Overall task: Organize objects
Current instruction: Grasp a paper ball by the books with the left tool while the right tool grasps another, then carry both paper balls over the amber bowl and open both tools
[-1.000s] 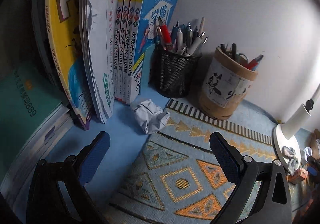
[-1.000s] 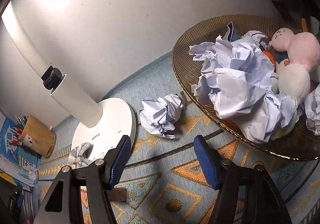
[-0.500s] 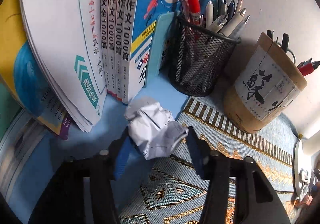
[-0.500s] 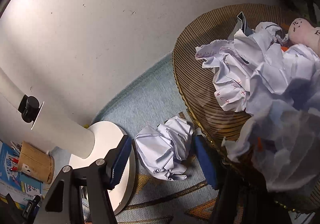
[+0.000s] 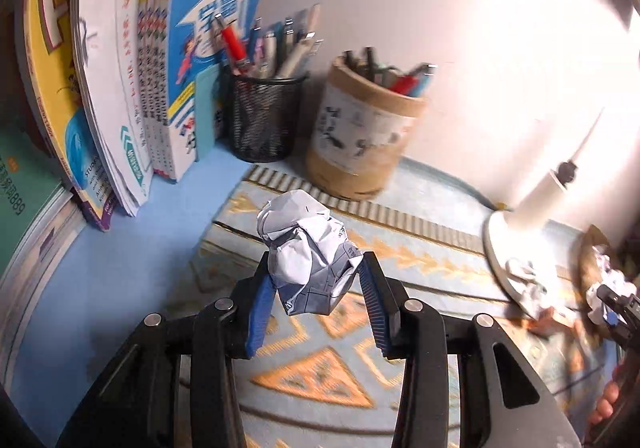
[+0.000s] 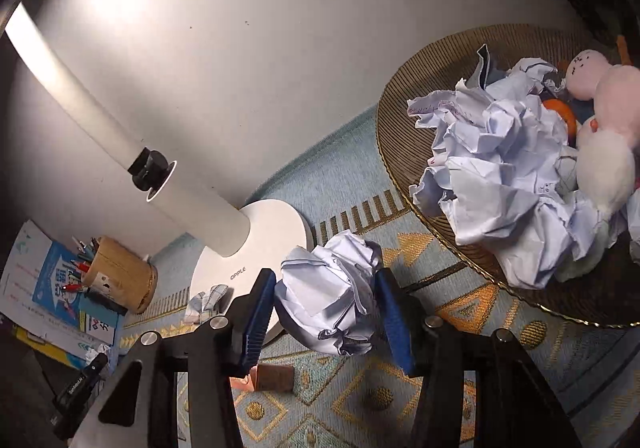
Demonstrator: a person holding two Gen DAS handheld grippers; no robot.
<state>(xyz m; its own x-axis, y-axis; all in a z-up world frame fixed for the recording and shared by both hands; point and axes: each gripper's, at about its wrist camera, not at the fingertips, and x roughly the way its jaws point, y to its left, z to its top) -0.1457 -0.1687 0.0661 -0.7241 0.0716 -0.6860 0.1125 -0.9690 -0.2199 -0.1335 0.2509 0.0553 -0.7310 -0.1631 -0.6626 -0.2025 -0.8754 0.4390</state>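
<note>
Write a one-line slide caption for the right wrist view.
Right hand-held gripper closing on a crumpled paper ball beside the lamp base.

The left tongs (image 5: 314, 280) are built from matte black plastic linkage arms, each joined by round silver pivot screws, two of which are seen on either side. Long flat fingers (image 5: 259, 312) are faced with ribbed blue pads. The right tongs (image 6: 326, 308) are made the same way: black angular arms with triangular cut-outs, silver screw heads at the joints, and blue ridged pads set on the inner faces of the fingers (image 6: 394, 320).
</note>
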